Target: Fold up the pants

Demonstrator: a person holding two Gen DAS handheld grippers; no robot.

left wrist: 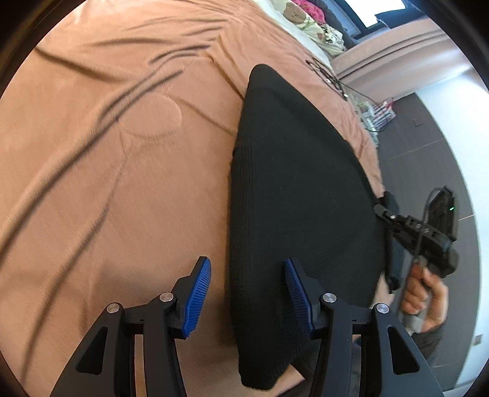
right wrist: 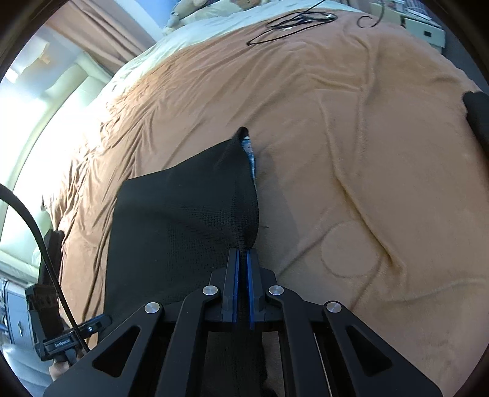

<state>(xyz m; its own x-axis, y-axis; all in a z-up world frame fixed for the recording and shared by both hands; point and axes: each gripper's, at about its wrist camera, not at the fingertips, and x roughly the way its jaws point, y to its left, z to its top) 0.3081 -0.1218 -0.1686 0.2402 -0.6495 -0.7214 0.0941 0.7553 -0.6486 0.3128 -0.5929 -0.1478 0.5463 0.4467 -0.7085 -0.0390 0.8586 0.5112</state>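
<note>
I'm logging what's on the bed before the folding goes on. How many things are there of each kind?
Black pants: 1
Brown blanket: 1
Black cable: 1
Grippers, left and right: 2
Total: 5

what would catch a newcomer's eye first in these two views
The black pants stand out first, a dark slab lying on the rust-orange blanket that covers the bed. Next, the right gripper has pinched an edge of the fabric and lifts it, while the left gripper hangs open over the near end. A tangled black cable lies at the blanket's far edge.
</note>
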